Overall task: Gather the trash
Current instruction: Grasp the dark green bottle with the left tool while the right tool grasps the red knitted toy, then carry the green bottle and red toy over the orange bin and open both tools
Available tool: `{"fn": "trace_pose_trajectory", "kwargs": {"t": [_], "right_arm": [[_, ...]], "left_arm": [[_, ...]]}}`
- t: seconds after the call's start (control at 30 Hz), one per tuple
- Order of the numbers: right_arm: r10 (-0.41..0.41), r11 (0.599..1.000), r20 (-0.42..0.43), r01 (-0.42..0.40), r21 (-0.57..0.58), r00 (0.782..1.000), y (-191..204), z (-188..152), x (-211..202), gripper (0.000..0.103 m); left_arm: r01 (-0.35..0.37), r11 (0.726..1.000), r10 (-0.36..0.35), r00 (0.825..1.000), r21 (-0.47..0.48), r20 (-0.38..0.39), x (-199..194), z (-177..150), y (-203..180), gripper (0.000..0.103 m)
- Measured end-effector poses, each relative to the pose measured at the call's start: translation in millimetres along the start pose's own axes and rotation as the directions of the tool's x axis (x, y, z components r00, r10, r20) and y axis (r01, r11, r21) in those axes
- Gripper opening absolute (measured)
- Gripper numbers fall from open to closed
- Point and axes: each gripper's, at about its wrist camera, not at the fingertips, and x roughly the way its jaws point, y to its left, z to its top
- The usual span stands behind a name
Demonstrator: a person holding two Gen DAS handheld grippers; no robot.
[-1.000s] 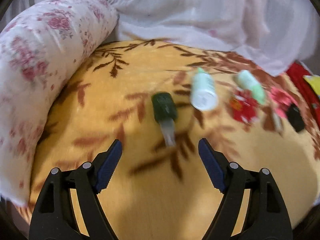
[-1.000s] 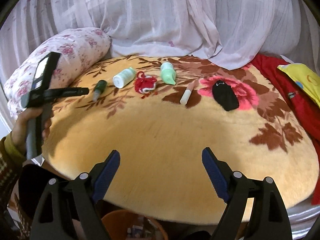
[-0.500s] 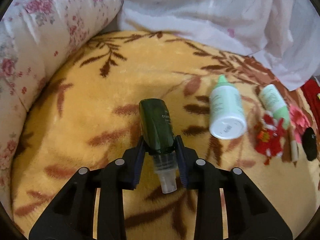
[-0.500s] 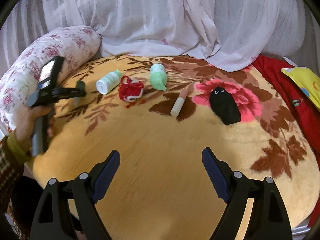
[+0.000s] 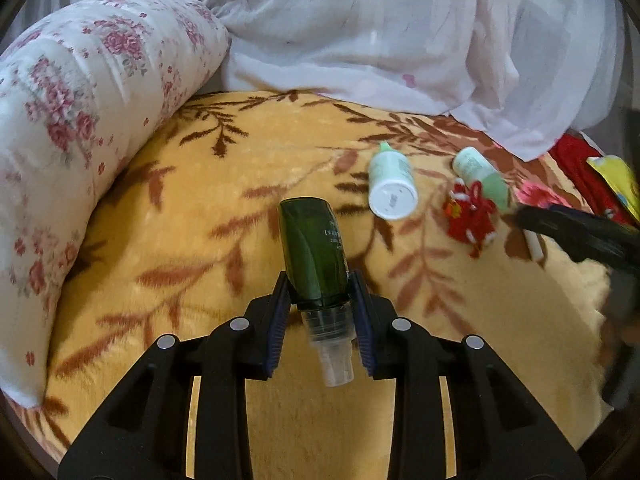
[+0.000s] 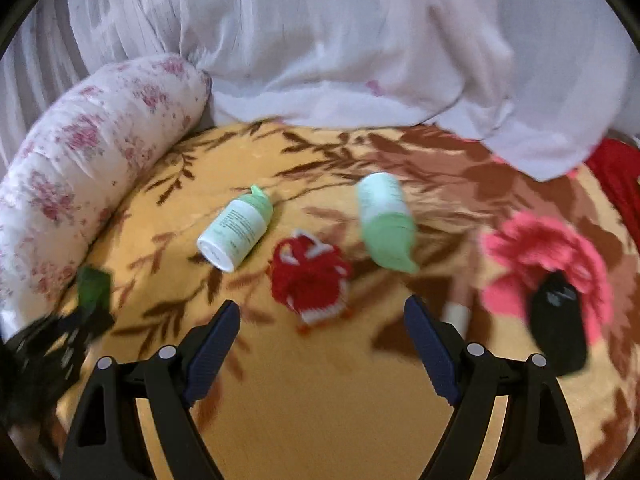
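in the left wrist view the left gripper [image 5: 320,320] is clamped on the dark green bottle [image 5: 314,254] near its clear cap end, so the heavy far body overhangs the yellow blanket [image 5: 192,216] and could pivot or slide out. in the right wrist view the right gripper [image 6: 322,344] is spread wide and empty, with the red knitted piece [image 6: 308,280] just beyond its tips; closing on that soft yarn may snag the blanket pile or nudge the white bottle [image 6: 236,232] on its left, which looks likely to roll.

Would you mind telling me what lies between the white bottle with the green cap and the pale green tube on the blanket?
The red and white knitted pouch lies between the white bottle and the pale green tube, slightly nearer the camera, clearest in the right wrist view.
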Motion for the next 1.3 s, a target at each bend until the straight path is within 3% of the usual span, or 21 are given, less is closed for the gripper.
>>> {"fn": "trace_pose_trajectory", "kwargs": {"t": [0.2, 0.27, 0.3, 0.37, 0.53, 0.73, 1.3], "right_arm": [[-0.037, 0.999, -0.126, 0.041, 0.026, 0.991, 13, 14, 71, 0.079], [-0.047, 0.998, -0.152, 0.053, 0.037, 0.987, 12, 13, 81, 0.055], [-0.042, 0.998, -0.165, 0.049, 0.042, 0.985, 11, 13, 85, 0.053], [-0.038, 0.998, -0.156, 0.045, 0.04, 0.987, 10, 11, 82, 0.039], [-0.083, 0.997, -0.116, 0.082, -0.011, 0.99, 12, 4, 59, 0.037], [-0.073, 0.997, -0.086, 0.073, -0.006, 0.994, 6, -11, 25, 0.037], [0.03, 0.999, 0.016, -0.03, -0.038, 0.999, 21, -118, -124, 0.037]], "left_arm": [[0.016, 1.0, -0.016, 1.0, 0.006, 0.002, -8, -11, 3, 0.03], [0.023, 1.0, -0.023, 1.0, 0.002, 0.001, -9, -14, 4, 0.03], [0.025, 1.0, -0.025, 1.0, 0.002, -0.001, -10, -15, 4, 0.03], [0.031, 1.0, -0.031, 1.0, -0.001, -0.005, -11, -18, 3, 0.03], [0.047, 0.999, -0.047, 0.999, 0.003, -0.016, -14, -26, -5, 0.03], [0.068, 0.997, -0.068, 0.998, 0.024, -0.015, -26, -39, -22, 0.03], [0.206, 0.971, -0.201, 0.978, 0.121, -0.048, -106, -114, -73, 0.03]]}}
